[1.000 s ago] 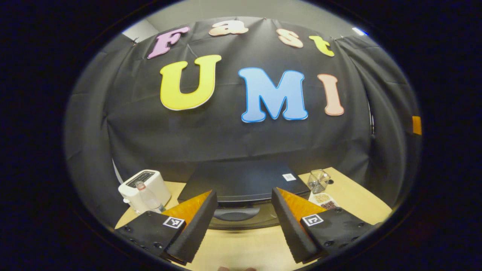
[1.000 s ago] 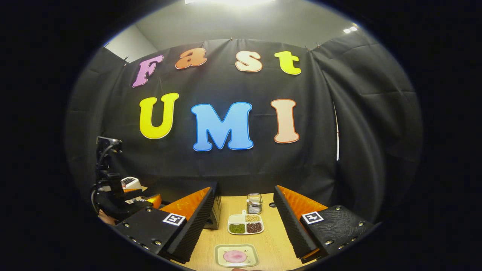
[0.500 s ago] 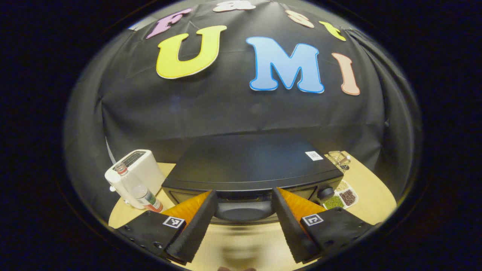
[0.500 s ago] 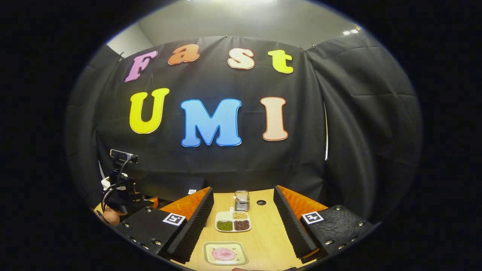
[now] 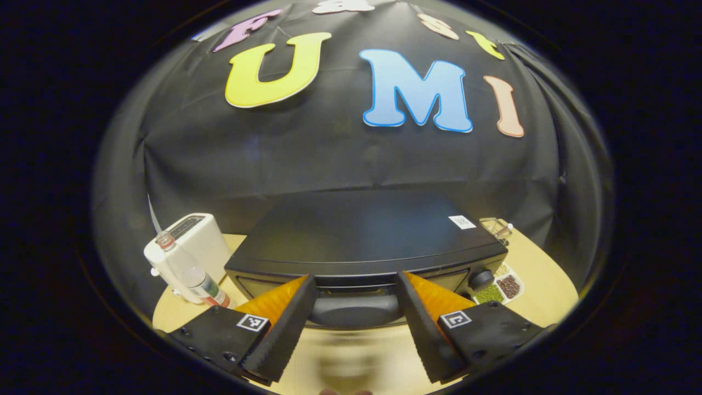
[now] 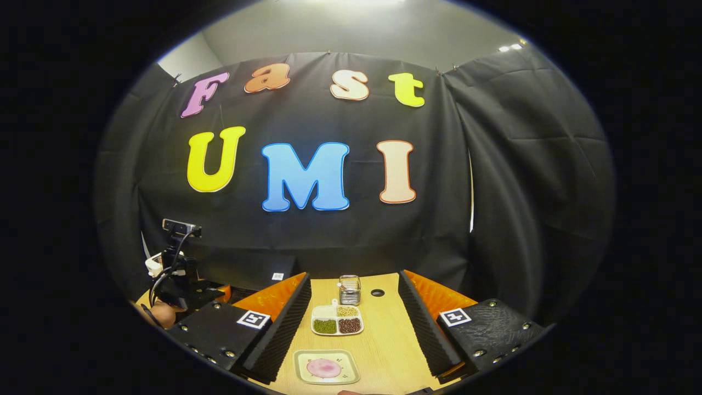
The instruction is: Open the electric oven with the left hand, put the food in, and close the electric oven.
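Note:
The black electric oven (image 5: 362, 236) sits on the wooden table, door closed, its dark handle (image 5: 355, 310) facing me. My left gripper (image 5: 355, 307) is open, one finger on each side of the handle, not pressing it. In the right gripper view the oven's top (image 6: 258, 270) shows at the left behind the other gripper and a hand. My right gripper (image 6: 354, 304) is open and holds nothing. A small square plate with a pink slice of food (image 6: 324, 367) lies on the table below and between its fingers.
A white toaster (image 5: 189, 244) and a clear plastic bottle (image 5: 192, 271) stand left of the oven. To its right sit a divided dish of beans (image 6: 336, 322) and a small wire-and-glass holder (image 6: 349, 289). The oven's knob (image 5: 481, 278) is on its right front.
My left gripper has moved down and closer to the oven, so its fingers now flank the handle. My right gripper has drifted slightly, with the plate of food still below it.

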`<control>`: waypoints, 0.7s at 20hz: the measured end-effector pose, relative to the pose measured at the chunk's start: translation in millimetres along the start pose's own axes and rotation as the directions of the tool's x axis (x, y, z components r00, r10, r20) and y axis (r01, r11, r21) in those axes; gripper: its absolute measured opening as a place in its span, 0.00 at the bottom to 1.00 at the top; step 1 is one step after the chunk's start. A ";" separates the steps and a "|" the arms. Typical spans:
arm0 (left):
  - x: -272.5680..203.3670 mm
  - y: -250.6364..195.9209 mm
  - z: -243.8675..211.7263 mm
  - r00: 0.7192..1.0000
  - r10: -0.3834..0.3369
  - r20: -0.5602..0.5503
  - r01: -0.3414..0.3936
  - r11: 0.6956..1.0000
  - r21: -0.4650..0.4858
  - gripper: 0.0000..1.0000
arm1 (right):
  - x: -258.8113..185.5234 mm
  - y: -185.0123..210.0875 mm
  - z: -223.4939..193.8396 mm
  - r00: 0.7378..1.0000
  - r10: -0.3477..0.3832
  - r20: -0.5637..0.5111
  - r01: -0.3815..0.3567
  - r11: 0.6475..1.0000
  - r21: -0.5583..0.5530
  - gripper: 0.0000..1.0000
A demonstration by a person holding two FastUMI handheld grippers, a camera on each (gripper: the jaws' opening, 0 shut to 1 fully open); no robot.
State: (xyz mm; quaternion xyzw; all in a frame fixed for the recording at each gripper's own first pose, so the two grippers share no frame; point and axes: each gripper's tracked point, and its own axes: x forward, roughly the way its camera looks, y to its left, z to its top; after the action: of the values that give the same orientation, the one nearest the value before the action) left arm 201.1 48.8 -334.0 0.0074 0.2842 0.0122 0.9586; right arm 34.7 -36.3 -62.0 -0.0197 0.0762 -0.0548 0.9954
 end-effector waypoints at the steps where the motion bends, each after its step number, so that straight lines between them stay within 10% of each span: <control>1: -3.7 0.3 -2.1 1.000 -0.001 -0.003 0.001 1.000 0.000 0.98 | -1.0 0.3 0.2 1.000 0.001 0.002 -0.001 1.000 0.002 0.97; 14: -54.5 -6.5 -66.0 0.999 -0.002 -0.048 0.002 1.000 0.006 1.00 | -14.3 7.5 -9.6 0.999 0.033 -0.015 -0.033 0.999 -0.016 0.97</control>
State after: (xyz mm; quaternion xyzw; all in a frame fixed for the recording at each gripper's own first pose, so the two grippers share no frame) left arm 119.6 41.3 -359.8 0.0098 0.3071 0.0104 0.9516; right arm 20.0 -27.5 -69.7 -0.0260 0.0844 -0.0377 0.9954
